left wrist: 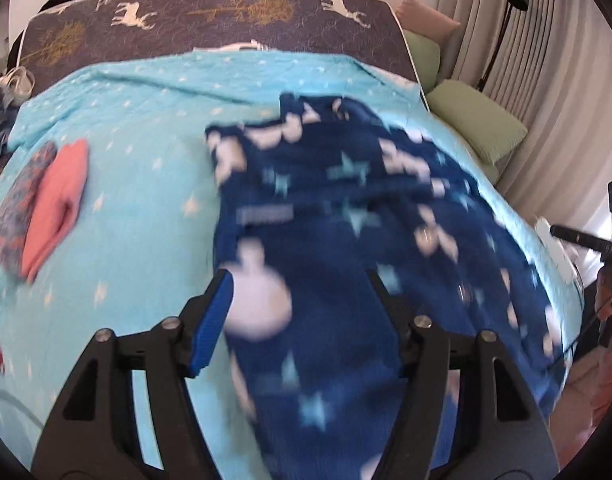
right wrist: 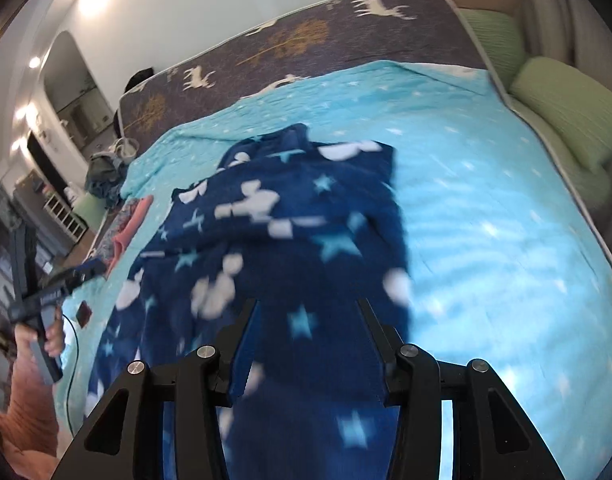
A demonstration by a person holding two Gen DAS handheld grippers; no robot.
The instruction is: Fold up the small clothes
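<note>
Item one: my left gripper (left wrist: pixel 298 280) and right gripper (right wrist: pixel 308 308) stood open, gripping nothing. Item two: navy garment (left wrist: pixel 346 208) at twelve o'clock, rumpled on the blanket (left wrist: pixel 146 152); I judged smoothing it flat should precede folding.

left gripper (left wrist: pixel 298 280): black angular fingers, blue ribbed pad, silver screws
right gripper (right wrist: pixel 308 308): black, blue inner pads, silver screws
clothing (right wrist: pixel 26 412): orange-pink fabric
</note>
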